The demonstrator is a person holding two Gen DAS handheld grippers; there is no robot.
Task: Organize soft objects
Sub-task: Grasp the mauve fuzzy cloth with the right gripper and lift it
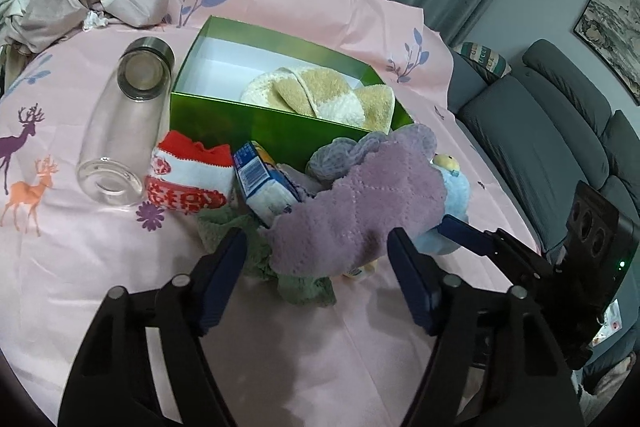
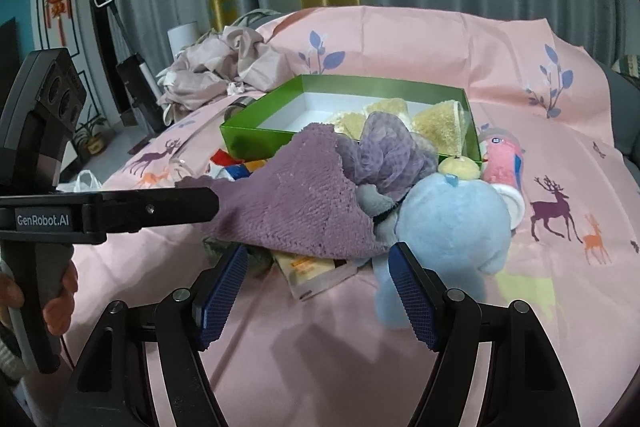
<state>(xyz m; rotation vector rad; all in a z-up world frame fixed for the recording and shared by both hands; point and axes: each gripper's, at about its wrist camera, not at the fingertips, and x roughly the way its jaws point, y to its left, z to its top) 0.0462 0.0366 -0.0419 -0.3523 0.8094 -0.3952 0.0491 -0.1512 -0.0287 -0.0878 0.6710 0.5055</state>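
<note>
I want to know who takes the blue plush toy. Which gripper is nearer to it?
Right. The right gripper is open, one finger against the blue plush toy. The left gripper straddles the purple towel, beside the toy.

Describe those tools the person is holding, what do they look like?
Each hand-held gripper, left and right, has two black plastic fingers with silver pivot pins and blue textured pads. The left one's body reads "GenRobot.AI" in white and carries a black camera block.
</note>
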